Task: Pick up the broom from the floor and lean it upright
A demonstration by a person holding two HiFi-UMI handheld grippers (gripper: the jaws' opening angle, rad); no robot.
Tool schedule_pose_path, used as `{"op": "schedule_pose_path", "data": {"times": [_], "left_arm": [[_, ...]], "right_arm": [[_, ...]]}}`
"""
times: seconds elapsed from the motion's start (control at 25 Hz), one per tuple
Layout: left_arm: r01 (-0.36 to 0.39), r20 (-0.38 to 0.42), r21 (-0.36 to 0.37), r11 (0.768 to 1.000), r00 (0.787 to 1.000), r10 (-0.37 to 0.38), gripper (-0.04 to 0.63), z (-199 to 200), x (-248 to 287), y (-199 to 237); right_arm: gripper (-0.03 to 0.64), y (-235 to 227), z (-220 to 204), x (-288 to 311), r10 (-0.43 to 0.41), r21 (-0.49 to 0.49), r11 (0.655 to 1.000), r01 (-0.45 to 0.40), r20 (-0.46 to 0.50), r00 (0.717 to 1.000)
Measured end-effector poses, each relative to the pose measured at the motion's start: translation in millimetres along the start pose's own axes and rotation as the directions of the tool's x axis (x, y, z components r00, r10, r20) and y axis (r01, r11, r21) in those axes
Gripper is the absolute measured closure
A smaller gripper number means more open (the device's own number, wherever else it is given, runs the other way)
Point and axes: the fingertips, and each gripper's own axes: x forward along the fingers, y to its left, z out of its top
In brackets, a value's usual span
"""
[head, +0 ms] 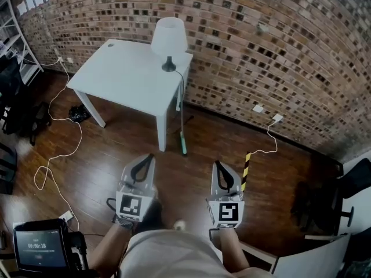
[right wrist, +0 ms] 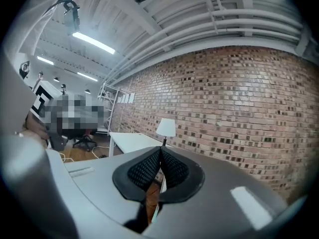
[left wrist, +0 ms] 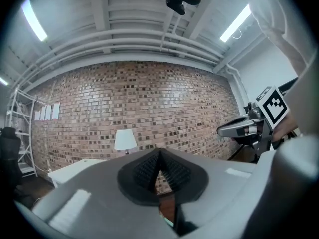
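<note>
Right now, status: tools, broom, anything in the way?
Left tool, right tool shut, empty. Broom upright against table corner. Yellow-black striped bar on floor beside right tool.

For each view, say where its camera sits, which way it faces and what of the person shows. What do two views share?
Head view: on the head, steeply down at table, broom; left claw, right claw show.
Left gripper view: on the left claw, facing the brick wall; shut jaws, right claw show.
Right gripper view: on the right claw, facing the same wall; shut jaws show.
Shared: both gripper views see the lamp.
</note>
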Motion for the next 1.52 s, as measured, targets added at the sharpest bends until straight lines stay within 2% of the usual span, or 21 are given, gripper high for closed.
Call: {"op": "schedule_pose_path", "data": {"times": [0.16, 0.48, 0.76, 1.08, 1.52], "left_arm": [[-0.025, -0.030, -0.018, 1.000, 0.999, 0.024, 0.594, 1.6, -43.9, -46.1], [-0.035, -0.077, 0.007, 0.999, 0.996, 0.035, 0.595, -1.6, -89.3, -67.0], [0.000, -0.059, 0.039, 0.999, 0.998, 0.002, 0.594, 8.1, -90.2, -61.3], [0.017, -0.040, 0.038, 0.999, 0.999, -0.016, 0.595, 4.8, -90.8, -52.7], [0.056, -0.029, 0.051, 0.997, 0.998, -0.054, 0.594, 4.8, -84.9, -52.4]], "right_arm": [[0.603, -7.4, -20.0, -61.3, 0.019, 0.030, 0.999, -0.017, -0.043, 0.999], [0.603, -11.9, -34.0, -119.8, -0.003, 0.131, 0.991, 0.011, -0.063, 0.998], [0.604, 6.9, -11.7, -117.4, 0.028, 0.149, 0.989, -0.025, -0.023, 0.999], [0.606, 27.3, -13.2, -109.2, 0.023, 0.099, 0.995, -0.019, -0.041, 0.999], [0.605, 33.4, -5.7, -103.2, 0.022, 0.094, 0.995, -0.020, -0.020, 1.000]]}}
